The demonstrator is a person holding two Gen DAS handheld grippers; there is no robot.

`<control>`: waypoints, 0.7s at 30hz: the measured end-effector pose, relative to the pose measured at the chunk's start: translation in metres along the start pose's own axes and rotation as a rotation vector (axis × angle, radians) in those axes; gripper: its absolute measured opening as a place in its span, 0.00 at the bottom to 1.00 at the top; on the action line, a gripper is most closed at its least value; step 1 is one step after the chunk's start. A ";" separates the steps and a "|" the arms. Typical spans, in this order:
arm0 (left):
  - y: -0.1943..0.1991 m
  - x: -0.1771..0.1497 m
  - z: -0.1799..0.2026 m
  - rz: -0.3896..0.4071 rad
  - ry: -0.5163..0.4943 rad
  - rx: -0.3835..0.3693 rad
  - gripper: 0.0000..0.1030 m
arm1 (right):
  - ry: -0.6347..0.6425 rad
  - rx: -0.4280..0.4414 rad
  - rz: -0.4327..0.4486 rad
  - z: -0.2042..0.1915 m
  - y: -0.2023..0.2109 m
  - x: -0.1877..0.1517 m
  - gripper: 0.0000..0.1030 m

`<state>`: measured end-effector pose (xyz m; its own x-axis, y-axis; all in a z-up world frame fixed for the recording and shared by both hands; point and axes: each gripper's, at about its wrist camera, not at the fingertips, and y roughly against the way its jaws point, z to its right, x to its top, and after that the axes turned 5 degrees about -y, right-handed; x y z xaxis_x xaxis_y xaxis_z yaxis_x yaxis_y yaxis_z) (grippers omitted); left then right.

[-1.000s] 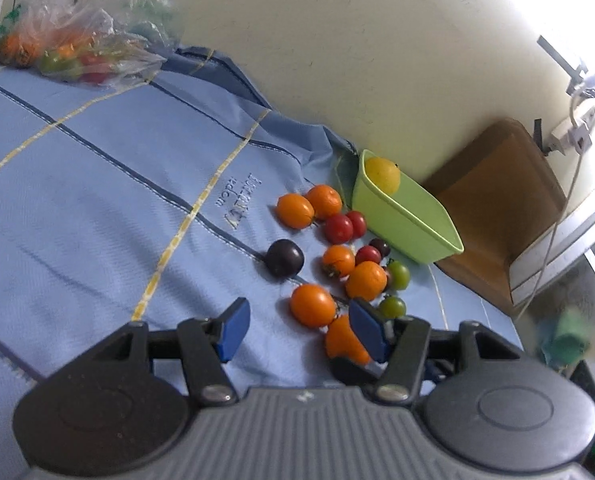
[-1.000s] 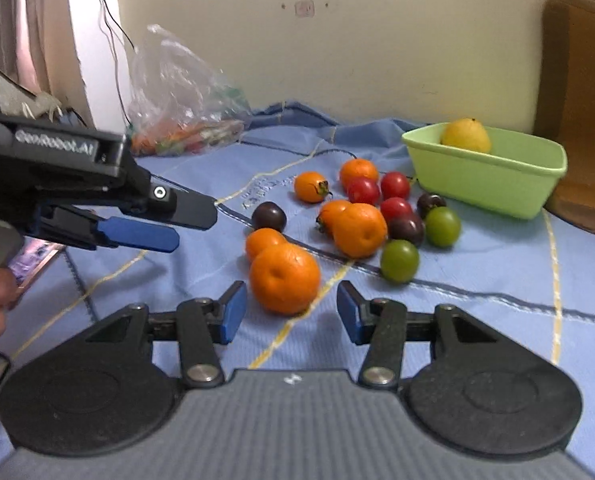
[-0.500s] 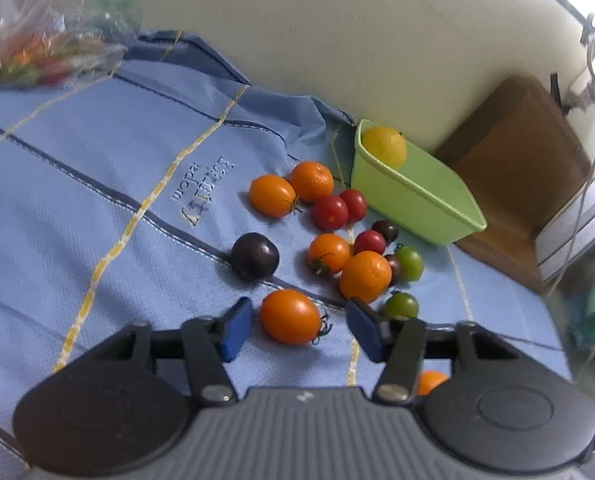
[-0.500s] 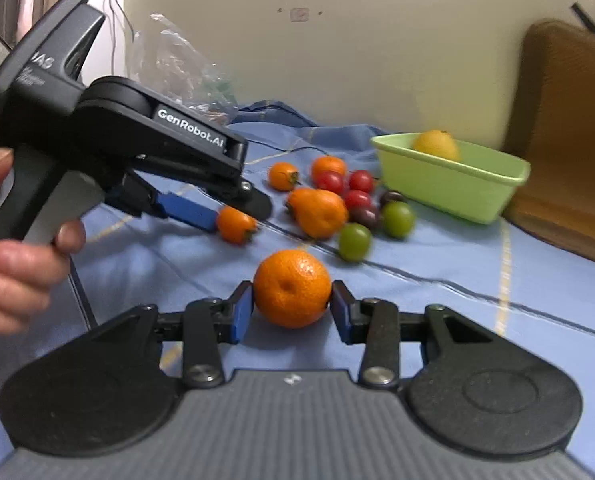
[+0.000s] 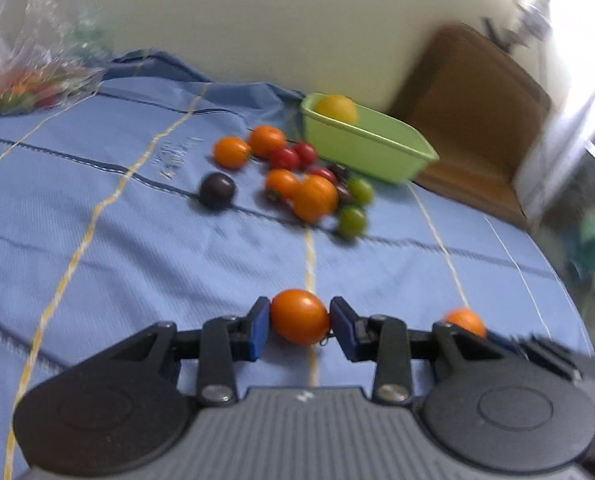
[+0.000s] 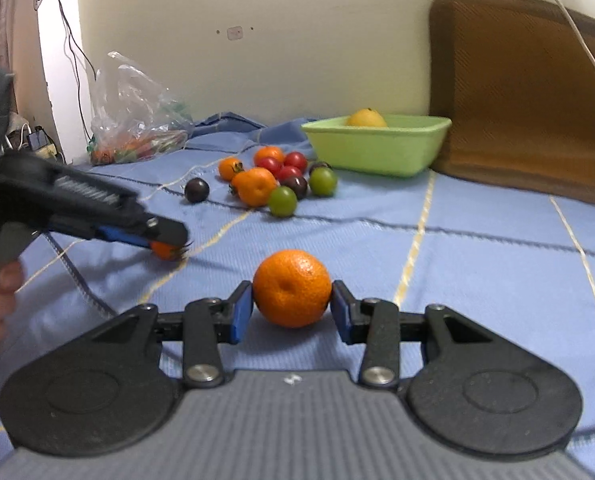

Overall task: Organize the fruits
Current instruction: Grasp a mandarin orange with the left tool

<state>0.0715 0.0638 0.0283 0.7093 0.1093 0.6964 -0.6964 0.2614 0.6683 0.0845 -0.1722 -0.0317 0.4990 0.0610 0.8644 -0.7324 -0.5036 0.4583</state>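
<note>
Left hand-held gripper (image 5: 300, 322), its jaws just closed, pinches a smooth orange tomato (image 5: 300, 316); right hand-held gripper (image 6: 292, 306) clamps a dimpled round orange mandarin (image 6: 292, 288) between blue pads. Both are held above the blue striped cloth (image 6: 477, 256), well apart from the lime-green plastic tub (image 6: 377, 148) holding a yellow lemon (image 6: 366, 117)
</note>
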 end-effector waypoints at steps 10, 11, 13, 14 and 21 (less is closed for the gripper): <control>0.007 -0.026 0.030 0.011 -0.112 -0.024 0.33 | 0.083 -0.034 0.009 -0.010 0.010 -0.014 0.44; 0.008 -0.026 0.030 0.013 -0.116 -0.024 0.35 | 0.085 -0.035 0.008 -0.010 0.009 -0.015 0.44; 0.007 -0.029 0.031 0.011 -0.120 -0.024 0.36 | 0.087 -0.039 0.010 -0.011 0.009 -0.014 0.44; 0.007 -0.030 0.032 0.017 -0.127 -0.022 0.36 | 0.087 -0.039 0.008 -0.011 0.009 -0.014 0.45; 0.008 -0.038 0.040 0.042 -0.207 0.042 0.46 | 0.105 -0.042 -0.005 -0.012 0.010 -0.016 0.55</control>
<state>0.0349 0.0234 0.0177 0.6447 -0.0814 0.7601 -0.7322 0.2203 0.6445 0.0632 -0.1679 -0.0385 0.4526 0.1546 0.8782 -0.7498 -0.4671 0.4686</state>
